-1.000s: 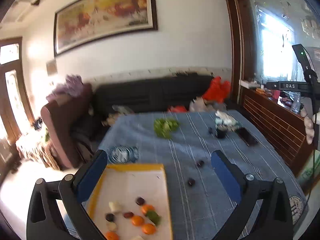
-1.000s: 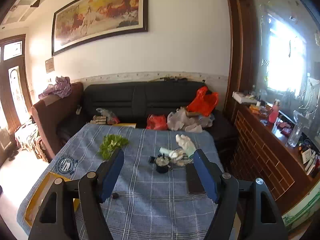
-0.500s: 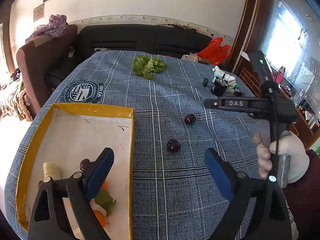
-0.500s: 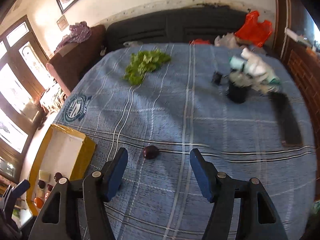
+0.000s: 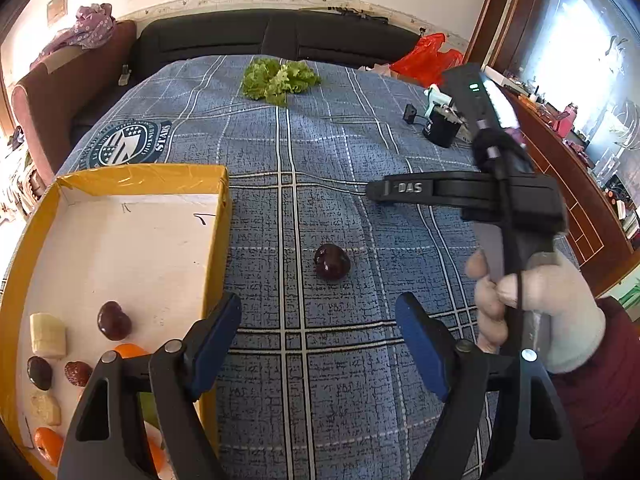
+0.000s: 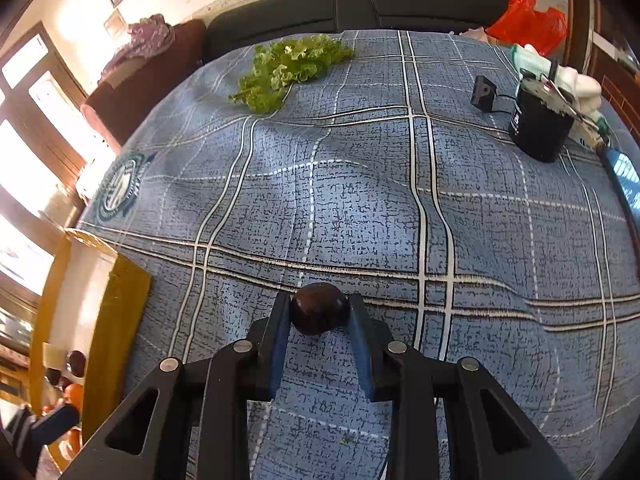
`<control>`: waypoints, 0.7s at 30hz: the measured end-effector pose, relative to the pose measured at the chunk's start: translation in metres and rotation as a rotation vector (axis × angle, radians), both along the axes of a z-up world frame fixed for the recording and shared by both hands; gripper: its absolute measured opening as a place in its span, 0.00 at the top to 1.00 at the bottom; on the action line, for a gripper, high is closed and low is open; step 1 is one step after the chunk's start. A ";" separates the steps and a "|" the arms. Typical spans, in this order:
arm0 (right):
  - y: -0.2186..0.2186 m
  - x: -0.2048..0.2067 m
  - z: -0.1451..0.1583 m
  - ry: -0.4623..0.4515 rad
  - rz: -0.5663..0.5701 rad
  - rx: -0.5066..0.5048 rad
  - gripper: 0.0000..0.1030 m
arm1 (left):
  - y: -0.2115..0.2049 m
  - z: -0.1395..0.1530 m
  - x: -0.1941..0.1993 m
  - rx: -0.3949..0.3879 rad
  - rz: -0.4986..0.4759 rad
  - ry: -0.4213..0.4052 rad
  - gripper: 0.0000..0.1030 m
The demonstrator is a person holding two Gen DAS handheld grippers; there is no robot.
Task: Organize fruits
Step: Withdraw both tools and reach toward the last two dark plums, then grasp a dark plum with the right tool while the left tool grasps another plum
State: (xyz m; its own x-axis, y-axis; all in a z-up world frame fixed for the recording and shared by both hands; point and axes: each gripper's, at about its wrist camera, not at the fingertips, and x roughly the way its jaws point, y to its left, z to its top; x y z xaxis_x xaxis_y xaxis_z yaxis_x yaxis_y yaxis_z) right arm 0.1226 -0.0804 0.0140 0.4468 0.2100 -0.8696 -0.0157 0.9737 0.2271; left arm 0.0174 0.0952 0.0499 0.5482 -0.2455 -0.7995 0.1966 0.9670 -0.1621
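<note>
lettuce (image 5: 280, 79) — black cup (image 6: 540, 128) — sofa (image 5: 272, 42)

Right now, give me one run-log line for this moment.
right gripper: shut on dark cherry | left gripper: open above second cherry | yellow box: holds fruit

Blue plaid cloth (image 6: 360, 208) bare across its middle: open passage there. Obstacles: yellow-walled tray (image 5: 222, 216) at near left edge, wall upright; lettuce (image 6: 288, 68) toward far edge; black cup (image 6: 538, 126) and small black box (image 6: 483, 92) by far right corner. Right gripper (image 6: 318, 312) clamps a dark fruit (image 6: 318, 307), blocking the near centre.
</note>
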 end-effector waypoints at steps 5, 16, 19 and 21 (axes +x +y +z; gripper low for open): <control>-0.018 -0.025 0.014 -0.078 -0.033 -0.037 0.70 | -0.011 -0.015 0.018 -0.010 -0.008 0.060 0.24; -0.068 -0.109 0.025 -0.165 -0.129 0.138 0.70 | -0.043 -0.048 0.060 0.114 -0.027 0.104 0.47; -0.073 -0.112 0.019 -0.170 -0.135 0.170 0.70 | -0.049 -0.048 0.057 0.159 -0.030 0.080 0.59; -0.077 -0.113 0.016 -0.167 -0.138 0.190 0.70 | -0.050 -0.046 0.055 0.164 -0.024 0.071 0.75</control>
State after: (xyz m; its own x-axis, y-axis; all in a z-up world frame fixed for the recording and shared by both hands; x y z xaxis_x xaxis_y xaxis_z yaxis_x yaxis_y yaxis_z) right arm 0.0101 -0.1572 0.0296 0.6165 0.2896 -0.7322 0.0613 0.9094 0.4113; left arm 0.0725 0.0451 0.0042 0.4844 -0.1208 -0.8665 0.2140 0.9767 -0.0166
